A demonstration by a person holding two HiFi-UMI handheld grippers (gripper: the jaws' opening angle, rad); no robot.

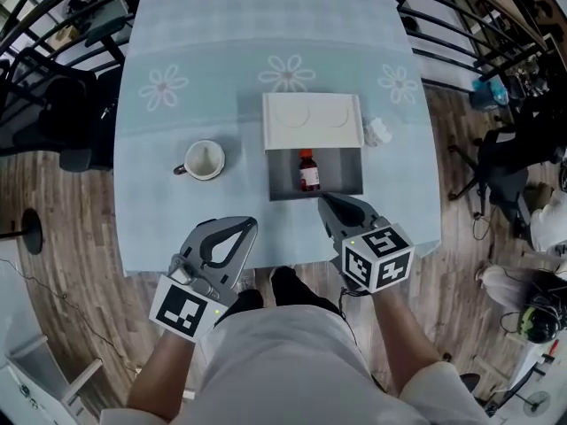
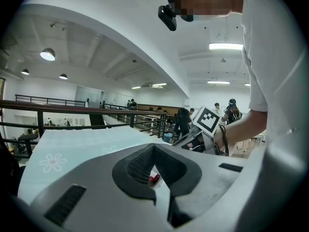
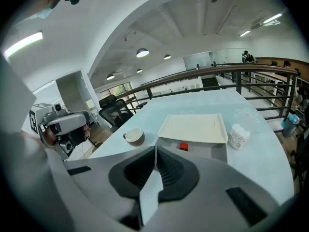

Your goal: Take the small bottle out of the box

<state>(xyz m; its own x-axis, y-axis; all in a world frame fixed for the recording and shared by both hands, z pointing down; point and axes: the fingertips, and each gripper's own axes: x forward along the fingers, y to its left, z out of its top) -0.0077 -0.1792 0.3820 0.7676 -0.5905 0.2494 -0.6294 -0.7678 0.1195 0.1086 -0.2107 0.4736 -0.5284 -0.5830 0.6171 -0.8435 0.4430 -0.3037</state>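
A small brown bottle (image 1: 308, 171) with a red cap stands upright inside the open grey box (image 1: 285, 181) at mid-table. The box's white lid (image 1: 312, 122) lies flipped back behind it. My right gripper (image 1: 326, 200) is shut and empty, its tips just short of the box's near wall. My left gripper (image 1: 250, 226) is also shut and empty, over the table's near edge, left of the box. In the right gripper view the red cap (image 3: 183, 147) shows just beyond the closed tips (image 3: 155, 149). In the left gripper view the cap (image 2: 154, 179) peeks through the jaw hollow.
A white mug (image 1: 205, 159) stands left of the box. A small white crumpled cup (image 1: 378, 131) sits at the lid's right edge. The table wears a pale blue cloth with flower prints (image 1: 163, 85). Railings and office chairs (image 1: 507, 166) surround the table.
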